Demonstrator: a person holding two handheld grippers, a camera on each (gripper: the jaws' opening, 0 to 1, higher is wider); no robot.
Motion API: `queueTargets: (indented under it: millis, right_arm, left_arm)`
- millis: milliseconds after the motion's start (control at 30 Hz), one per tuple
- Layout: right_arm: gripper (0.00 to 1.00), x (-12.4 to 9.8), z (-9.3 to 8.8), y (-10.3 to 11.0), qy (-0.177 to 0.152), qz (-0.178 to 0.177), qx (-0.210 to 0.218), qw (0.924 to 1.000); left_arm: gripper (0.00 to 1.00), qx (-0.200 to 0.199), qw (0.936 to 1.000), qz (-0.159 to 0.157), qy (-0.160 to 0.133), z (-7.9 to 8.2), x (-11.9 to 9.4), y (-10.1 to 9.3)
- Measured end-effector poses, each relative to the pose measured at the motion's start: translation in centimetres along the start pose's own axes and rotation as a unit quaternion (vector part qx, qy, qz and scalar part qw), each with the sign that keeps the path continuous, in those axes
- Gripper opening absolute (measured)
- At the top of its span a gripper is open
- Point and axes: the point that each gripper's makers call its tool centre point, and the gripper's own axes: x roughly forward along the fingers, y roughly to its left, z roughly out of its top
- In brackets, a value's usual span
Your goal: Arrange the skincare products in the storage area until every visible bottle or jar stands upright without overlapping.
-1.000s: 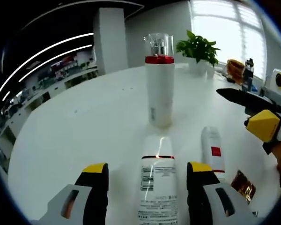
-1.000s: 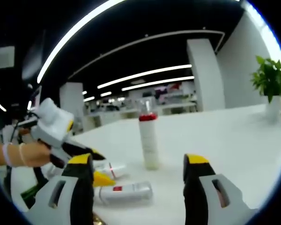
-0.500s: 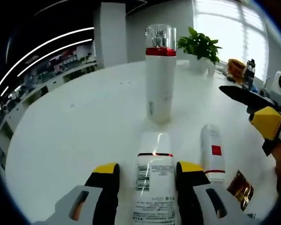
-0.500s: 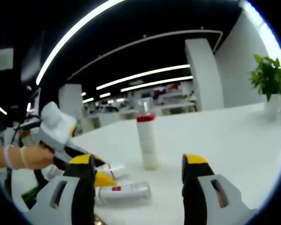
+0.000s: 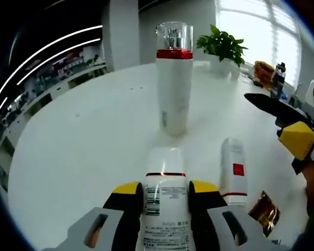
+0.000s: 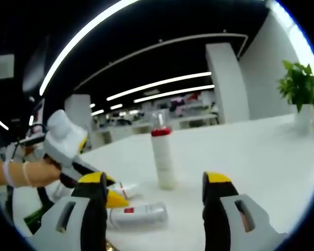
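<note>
Left gripper [image 5: 165, 191] closed against lying white bottle [image 5: 165, 209] on table [image 5: 83, 146], right gripper [image 6: 154, 180] wide open and empty; risk of knocking upright bottle [image 5: 174, 78] or rolling red-label tube [image 5: 232, 167] while tipping up.

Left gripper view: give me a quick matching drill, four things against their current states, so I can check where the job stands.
Things:
1. tall bottle with red band
2. bottle with barcode label
3. tube with red square
4. right gripper

States:
A. lying on the table, untouched, beside the left gripper
B. standing upright
C. open, nothing between its jaws
D. lying down, clamped between the left jaws

Pairs: 1-B, 2-D, 3-A, 4-C
</note>
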Motion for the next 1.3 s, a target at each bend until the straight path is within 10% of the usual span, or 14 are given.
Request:
queueTargets:
  millis: [900,1300]
  right_arm:
    - [0.74,0.0,1.3,-0.8,-0.028,-0.004,0.015,0.9995]
    - [0.75,0.4,1.7,-0.2,-0.032,0.009,0.006,0.9994]
  left_arm:
    - [0.34,-0.003,0.9973,-0.029,-0.068,3.6,-5.5,-0.7]
    - [0.34,-0.03,0.9872,-0.045,-0.15,5.5,-9.4,0.1]
